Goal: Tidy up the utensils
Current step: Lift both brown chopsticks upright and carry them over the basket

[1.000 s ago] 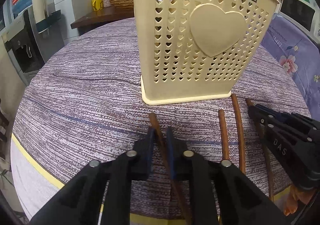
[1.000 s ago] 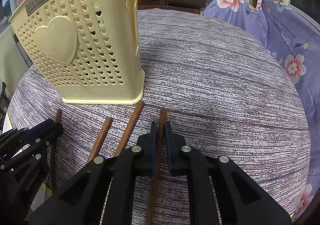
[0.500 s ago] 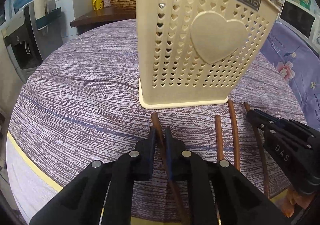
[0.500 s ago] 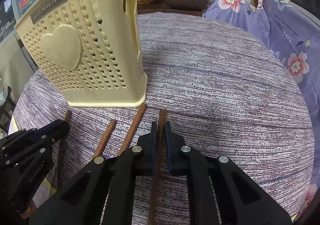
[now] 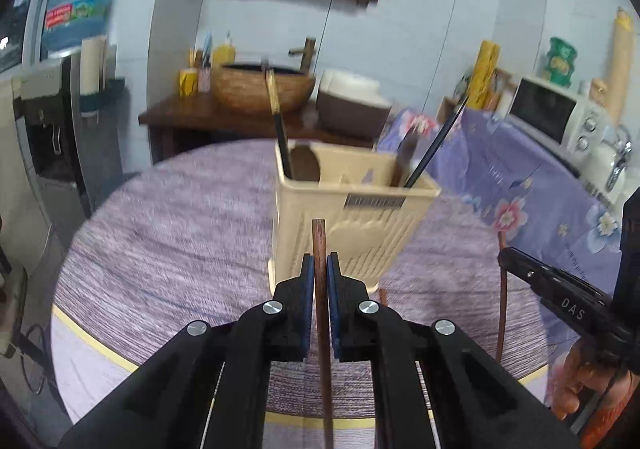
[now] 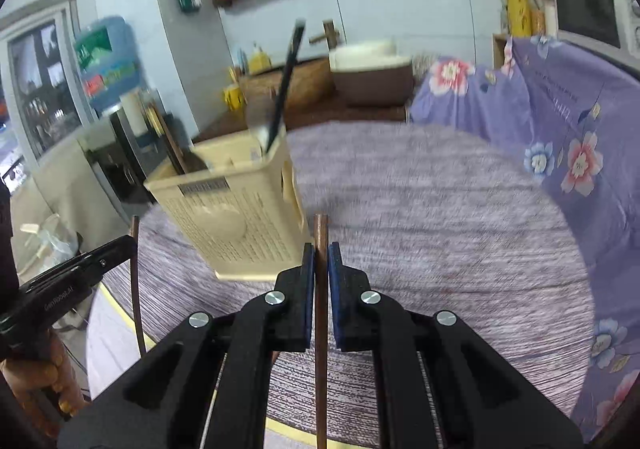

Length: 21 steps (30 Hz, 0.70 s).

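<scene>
Left wrist view: the left gripper [image 5: 320, 261] is clenched on a brown chopstick [image 5: 320, 245], whose tip projects beyond the pads. Directly ahead of the claw stands the cream utensil holder [image 5: 352, 225] on the purple tablecloth [image 5: 168, 241]. It contains a dark-handled utensil [image 5: 280, 133] and a brown spoon [image 5: 305, 165] in its left section, plus a thin black utensil [image 5: 436, 141] in its right section. One chopstick on the table [image 5: 383, 295] lies just right of the claw.

Right wrist view: the right gripper [image 6: 321, 253] is clenched on a second chopstick [image 6: 321, 237]. The holder sits ahead and left of the claw.
</scene>
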Available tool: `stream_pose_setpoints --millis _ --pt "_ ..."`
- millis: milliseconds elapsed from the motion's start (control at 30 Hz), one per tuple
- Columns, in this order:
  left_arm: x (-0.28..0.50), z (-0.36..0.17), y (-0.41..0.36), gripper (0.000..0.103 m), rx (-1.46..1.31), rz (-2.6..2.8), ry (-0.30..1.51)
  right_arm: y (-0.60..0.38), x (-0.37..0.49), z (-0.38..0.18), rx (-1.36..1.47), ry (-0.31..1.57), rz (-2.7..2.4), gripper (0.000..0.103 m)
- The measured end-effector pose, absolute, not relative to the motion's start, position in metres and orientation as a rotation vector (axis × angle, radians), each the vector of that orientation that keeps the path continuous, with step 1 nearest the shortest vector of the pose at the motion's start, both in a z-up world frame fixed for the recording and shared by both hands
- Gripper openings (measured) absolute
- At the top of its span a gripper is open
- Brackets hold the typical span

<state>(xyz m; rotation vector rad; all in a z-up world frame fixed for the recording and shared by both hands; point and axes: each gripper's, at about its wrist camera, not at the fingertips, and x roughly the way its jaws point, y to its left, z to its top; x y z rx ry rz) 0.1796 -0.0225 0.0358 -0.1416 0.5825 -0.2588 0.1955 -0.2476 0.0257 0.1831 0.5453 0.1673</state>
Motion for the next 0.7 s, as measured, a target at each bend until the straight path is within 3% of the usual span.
stream_pose_setpoints --millis 200,700 --pt "0.161 0.062 -0.024 0.008 -0.118 -0.25 0.505 -0.265 0.171 0.059 0.224 0.468 0.202 0.008" --pt "0.149 0.08 -0.015 0.008 -0.104 -0.247 0.445 -0.264 0.149 0.076 0.206 0.413 0.212 0.008"
